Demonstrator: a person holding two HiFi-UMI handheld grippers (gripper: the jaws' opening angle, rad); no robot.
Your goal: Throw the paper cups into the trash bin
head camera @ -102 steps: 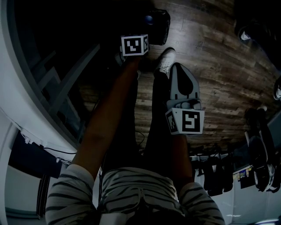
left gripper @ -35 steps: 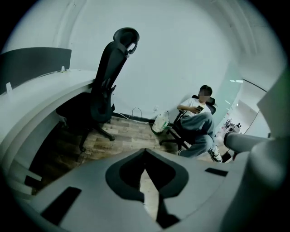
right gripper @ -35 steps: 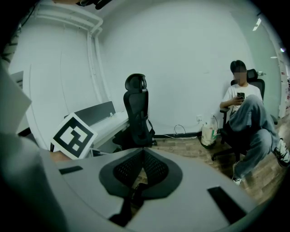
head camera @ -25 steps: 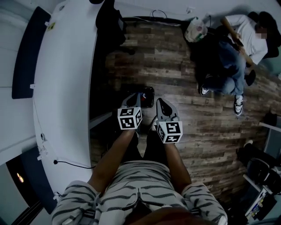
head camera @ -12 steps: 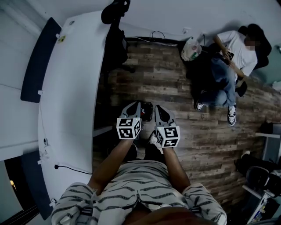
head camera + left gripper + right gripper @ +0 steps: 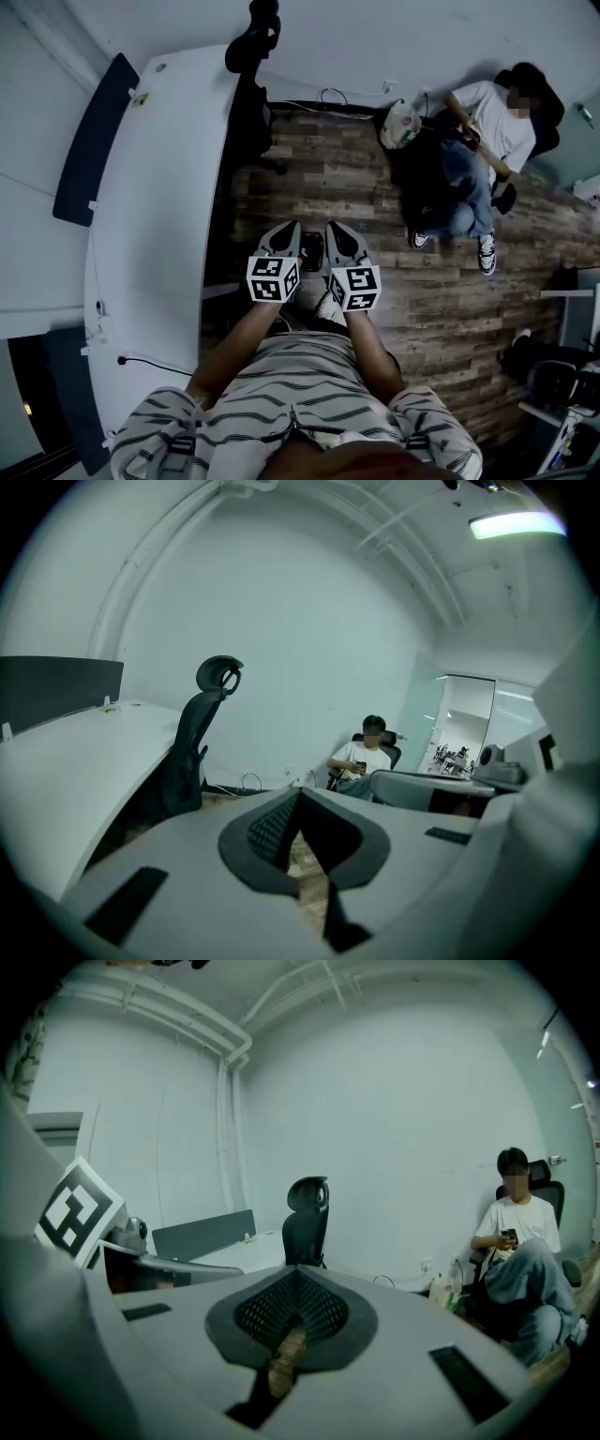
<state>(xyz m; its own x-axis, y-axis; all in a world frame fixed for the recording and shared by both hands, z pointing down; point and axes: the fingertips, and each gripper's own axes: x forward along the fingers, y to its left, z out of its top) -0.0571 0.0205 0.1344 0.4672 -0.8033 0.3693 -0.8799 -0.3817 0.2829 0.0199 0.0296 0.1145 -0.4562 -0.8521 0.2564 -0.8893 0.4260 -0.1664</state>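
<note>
- left tongs (image 6: 288, 228) and right tongs (image 6: 336, 228) have come up from the floor side by side at frame centre; both pinched closed, nothing in either
- view has pulled back from a dark floor close-up to the whole room, so probably standing up and scanning; no cup carried
- paper cups: none in any view; no clear trash bin either
- dark boxy thing (image 6: 313, 249) on wood floor (image 6: 375, 206) between the tongs, can't tell what
- tabletop (image 6: 159, 187) at left is bare
- office chair (image 6: 249, 112) top centre, white bag (image 6: 399, 127) and seated person (image 6: 478, 122) upper right; their legs crowd that floor
</note>
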